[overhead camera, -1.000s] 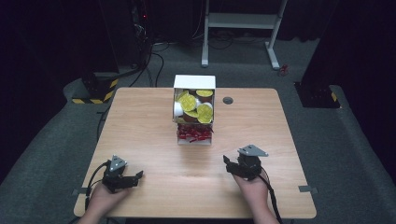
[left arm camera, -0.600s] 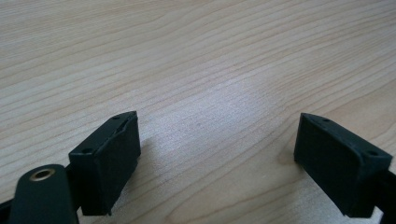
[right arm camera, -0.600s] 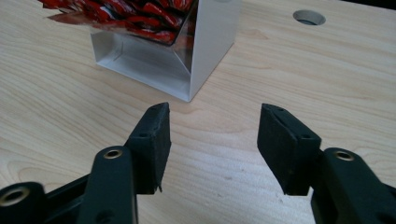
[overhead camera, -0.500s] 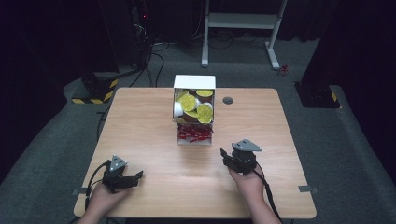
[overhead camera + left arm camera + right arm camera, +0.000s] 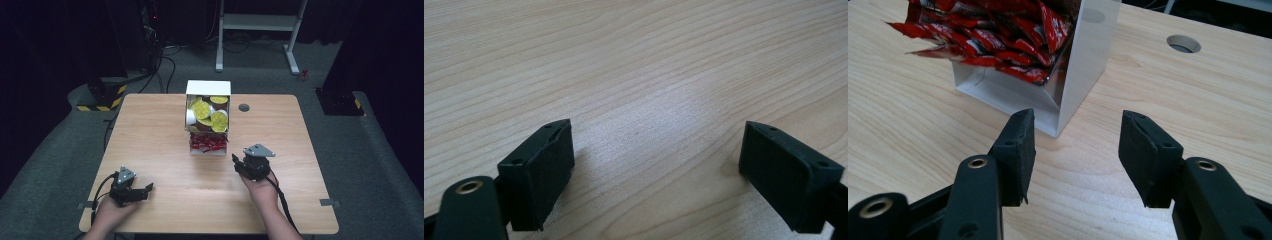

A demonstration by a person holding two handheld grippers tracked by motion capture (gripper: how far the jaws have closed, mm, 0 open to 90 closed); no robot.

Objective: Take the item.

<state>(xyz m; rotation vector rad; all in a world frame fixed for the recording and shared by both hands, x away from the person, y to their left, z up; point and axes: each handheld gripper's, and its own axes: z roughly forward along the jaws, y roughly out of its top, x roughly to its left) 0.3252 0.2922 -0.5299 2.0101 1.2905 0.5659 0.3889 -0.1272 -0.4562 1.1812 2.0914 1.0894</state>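
Observation:
A white dispenser box [image 5: 208, 90] stands at the table's middle. Yellow-lidded cups [image 5: 206, 111] fill its upper part, and red sachets [image 5: 207, 144] spill from its lower tray. In the right gripper view the red sachets [image 5: 998, 35] and the box's white front corner [image 5: 1083, 70] lie just beyond my right gripper [image 5: 1075, 150], which is open and empty. My right gripper [image 5: 237, 164] hovers a little right of and nearer than the tray. My left gripper [image 5: 148, 189] rests open near the front left edge, over bare wood [image 5: 649, 90], with nothing between its jaws.
A round cable hole [image 5: 244, 107] sits in the wooden table [image 5: 150, 130] right of the box. Beyond the table's far edge are a white frame stand [image 5: 260, 22], cables and a yellow-black striped base [image 5: 100, 97] on the grey floor.
My right gripper has moved forward and left, toward the sachet tray. The left gripper has stayed where it was.

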